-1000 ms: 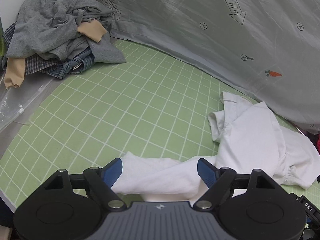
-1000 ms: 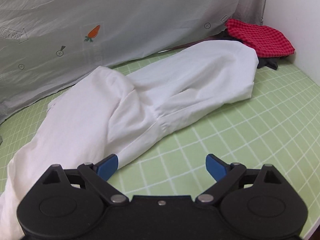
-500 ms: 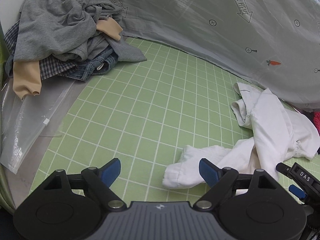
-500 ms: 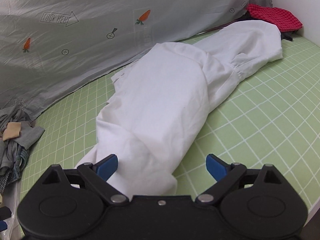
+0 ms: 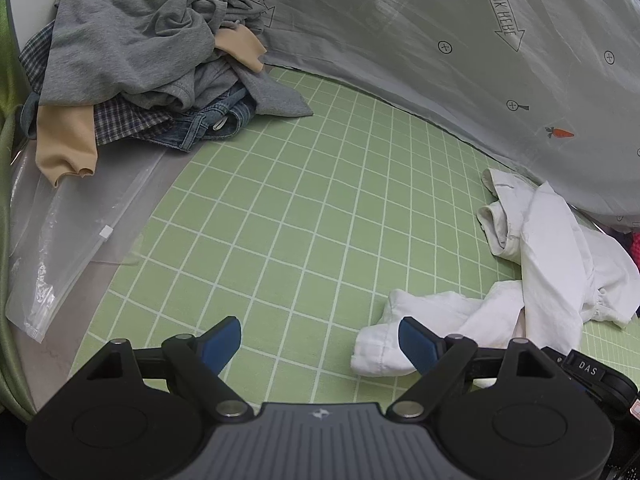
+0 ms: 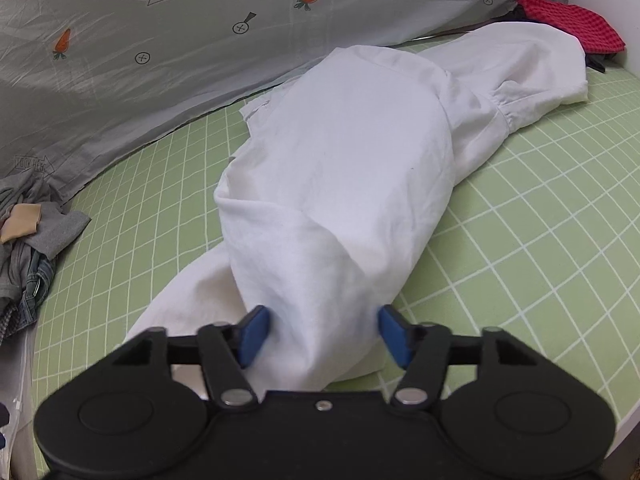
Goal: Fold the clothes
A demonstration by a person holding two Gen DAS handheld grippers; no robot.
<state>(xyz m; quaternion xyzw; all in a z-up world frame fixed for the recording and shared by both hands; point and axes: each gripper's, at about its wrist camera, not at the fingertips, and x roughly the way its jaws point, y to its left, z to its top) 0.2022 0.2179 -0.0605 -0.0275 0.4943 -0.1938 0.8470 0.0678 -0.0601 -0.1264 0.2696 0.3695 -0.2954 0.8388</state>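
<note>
A crumpled white shirt [image 6: 340, 184] lies on the green checked mat [image 6: 540, 240]. In the left wrist view the white shirt [image 5: 548, 264] is at the right, with a sleeve cuff trailing toward me. My left gripper [image 5: 320, 340] is open and empty over bare mat; its right finger sits just in front of the cuff. My right gripper [image 6: 322, 334] is open, with its blue pads either side of the bunched near end of the shirt. The jaws have narrowed but still stand apart around the cloth.
A pile of grey, plaid, denim and beige clothes [image 5: 152, 60] sits at the far left. A clear plastic bag [image 5: 64, 236] lies beside the mat's left edge. A grey carrot-print sheet [image 5: 460, 40] hangs behind. A red checked cloth [image 6: 568, 20] lies at the far right corner.
My left gripper pulled back and left, off the white sleeve, onto bare mat. My right gripper moved in on the shirt's near end and its jaws narrowed around the cloth.
</note>
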